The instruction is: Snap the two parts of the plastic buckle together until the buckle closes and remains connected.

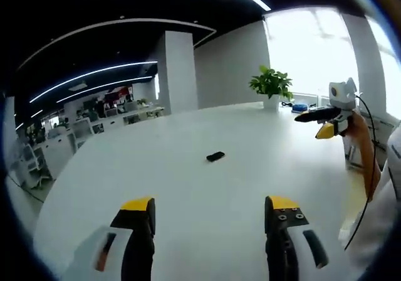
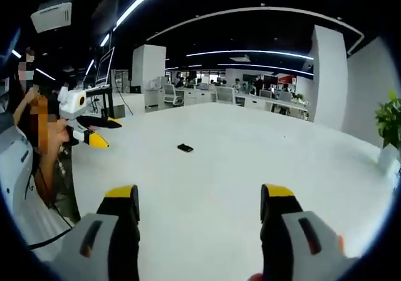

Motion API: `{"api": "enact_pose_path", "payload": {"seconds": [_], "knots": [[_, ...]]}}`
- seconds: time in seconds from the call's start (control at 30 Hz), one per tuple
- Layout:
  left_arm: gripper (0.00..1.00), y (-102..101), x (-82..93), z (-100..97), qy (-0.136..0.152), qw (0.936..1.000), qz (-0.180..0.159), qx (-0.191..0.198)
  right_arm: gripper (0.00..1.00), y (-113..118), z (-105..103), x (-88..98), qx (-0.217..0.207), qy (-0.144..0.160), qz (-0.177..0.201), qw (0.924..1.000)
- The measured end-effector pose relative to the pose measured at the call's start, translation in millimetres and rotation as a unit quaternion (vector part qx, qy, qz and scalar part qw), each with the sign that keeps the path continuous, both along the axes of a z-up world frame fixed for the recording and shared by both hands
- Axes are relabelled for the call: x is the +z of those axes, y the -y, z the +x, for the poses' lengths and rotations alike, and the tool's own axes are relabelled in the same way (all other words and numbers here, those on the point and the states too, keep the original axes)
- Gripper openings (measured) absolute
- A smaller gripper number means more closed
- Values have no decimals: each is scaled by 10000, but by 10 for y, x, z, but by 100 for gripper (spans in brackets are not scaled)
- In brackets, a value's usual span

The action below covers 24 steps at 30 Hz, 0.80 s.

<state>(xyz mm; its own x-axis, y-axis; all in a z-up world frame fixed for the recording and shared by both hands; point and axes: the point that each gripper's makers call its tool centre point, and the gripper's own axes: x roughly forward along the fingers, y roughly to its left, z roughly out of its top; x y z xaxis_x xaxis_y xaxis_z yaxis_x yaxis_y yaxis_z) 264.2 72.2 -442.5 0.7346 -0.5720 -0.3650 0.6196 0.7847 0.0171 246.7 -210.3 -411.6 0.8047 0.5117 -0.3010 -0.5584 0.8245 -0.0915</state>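
Observation:
A small black plastic buckle (image 1: 215, 157) lies on the white table (image 1: 188, 187), well ahead of my left gripper (image 1: 210, 209), whose yellow-tipped jaws stand wide apart with nothing between them. In the right gripper view the same buckle (image 2: 185, 148) sits far ahead on the table (image 2: 213, 193). My right gripper (image 2: 200, 201) is open and holds nothing. The right gripper (image 1: 327, 121) also hangs in the air at the right of the left gripper view; the left gripper (image 2: 94, 132) appears at the left of the right gripper view, held by a person's hand.
A potted green plant (image 1: 272, 84) stands at the table's far edge, with small items (image 1: 299, 107) beside it. Beyond the table are office desks and chairs (image 2: 207, 95) and a white pillar (image 1: 178, 71). A black cable (image 1: 369, 168) hangs by the person's sleeve.

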Motion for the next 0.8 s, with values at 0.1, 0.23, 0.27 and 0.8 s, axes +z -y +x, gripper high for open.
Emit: {"api": "enact_pose_path", "payload": {"seconds": [0.1, 0.23, 0.27, 0.8], "knots": [[72, -4, 9, -36, 39, 10000, -81, 25, 79, -8, -48, -28, 20, 4, 29, 10000], [72, -38, 3, -90, 71, 9998, -175, 111, 78, 14, -114, -116, 38, -62, 26, 10000], [72, -48, -7, -103, 49, 9997, -178, 145, 78, 32, -124, -135, 8, -88, 38, 10000], [72, -228, -131, -205, -57, 9973, -535, 493, 78, 197, -306, -338, -337, -248, 389, 9984]]}}
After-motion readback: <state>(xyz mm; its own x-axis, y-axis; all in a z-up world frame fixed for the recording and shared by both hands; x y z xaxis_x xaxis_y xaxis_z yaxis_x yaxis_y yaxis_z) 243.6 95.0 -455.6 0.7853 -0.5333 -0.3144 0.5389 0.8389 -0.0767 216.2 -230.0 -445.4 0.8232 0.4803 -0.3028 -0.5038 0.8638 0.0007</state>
